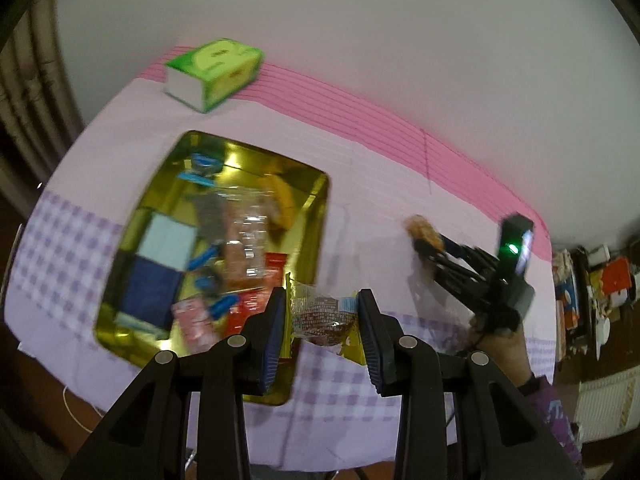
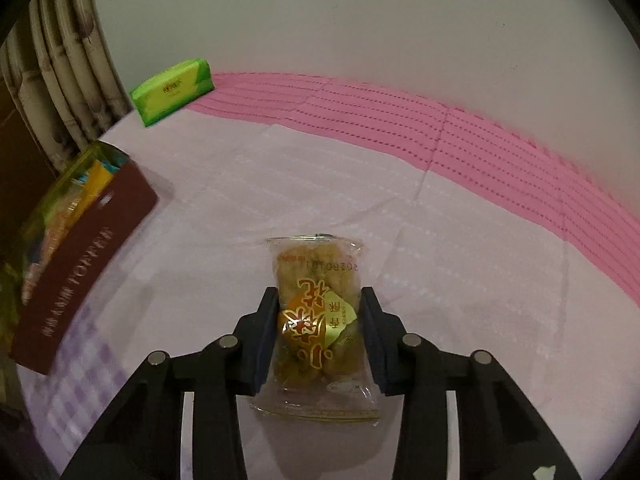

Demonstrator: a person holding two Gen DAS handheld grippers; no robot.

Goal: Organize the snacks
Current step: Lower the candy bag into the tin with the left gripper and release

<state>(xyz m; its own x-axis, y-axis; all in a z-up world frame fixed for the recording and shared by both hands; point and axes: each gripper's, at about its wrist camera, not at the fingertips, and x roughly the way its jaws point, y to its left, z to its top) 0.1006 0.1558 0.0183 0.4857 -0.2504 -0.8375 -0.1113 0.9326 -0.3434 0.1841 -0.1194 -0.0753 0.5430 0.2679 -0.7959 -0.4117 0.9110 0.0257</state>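
Left wrist view: left gripper (image 1: 322,330) pinches a crinkly snack packet (image 1: 324,314) just beside the gold tin (image 1: 320,216); released early, it would miss. Right wrist view: right gripper (image 2: 320,340) has clamped a pastry packet (image 2: 316,320) on the desk (image 2: 240,200); slippery film may slide free.

Clear-wrapped brown snack (image 1: 325,315) with yellow edge sits clamped between left jaws, above tin's near rim. Clear pastry packet (image 2: 318,320) with gold-red label lies lengthwise between right jaws, pinched at its middle. Gold tin (image 1: 320,216) holds mixed wrapped snacks, left of left jaws.
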